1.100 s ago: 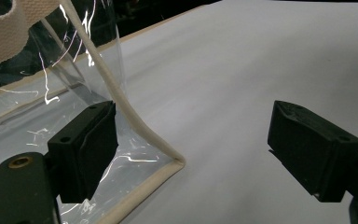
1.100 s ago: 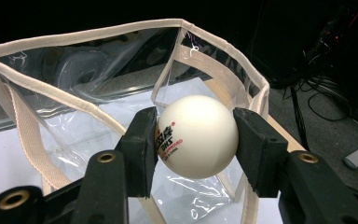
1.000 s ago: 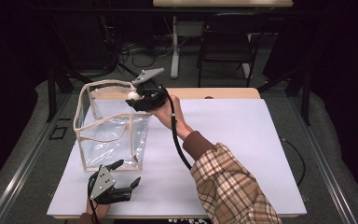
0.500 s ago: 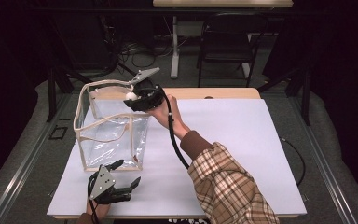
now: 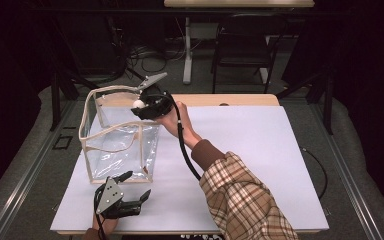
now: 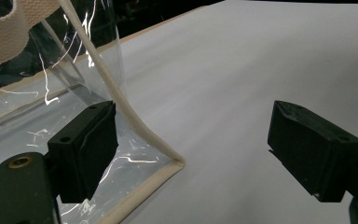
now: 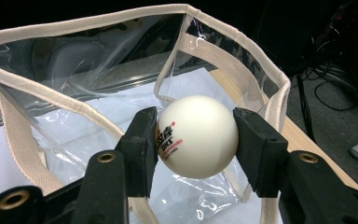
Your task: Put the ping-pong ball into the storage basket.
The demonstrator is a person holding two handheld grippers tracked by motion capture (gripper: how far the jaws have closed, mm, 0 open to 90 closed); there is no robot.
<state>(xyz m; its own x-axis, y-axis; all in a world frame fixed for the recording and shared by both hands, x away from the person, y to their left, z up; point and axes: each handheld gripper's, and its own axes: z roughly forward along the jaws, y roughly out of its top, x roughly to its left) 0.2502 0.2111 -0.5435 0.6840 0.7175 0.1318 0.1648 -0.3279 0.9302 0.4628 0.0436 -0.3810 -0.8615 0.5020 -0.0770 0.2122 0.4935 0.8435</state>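
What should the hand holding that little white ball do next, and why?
Probably ease it a little lower into the bag, then open the jaws. The right gripper is shut on the ball just above the clear bag's open mouth, with the bag's floor visible beneath it. The left gripper rests open at the bag's near corner, holding nothing.

My ball point(image 7: 197, 136) looks smooth, matt white plastic; my bag point(image 5: 111, 150) is glossy clear plastic with rough cloth trim; my table point(image 5: 260, 145) looks matt.
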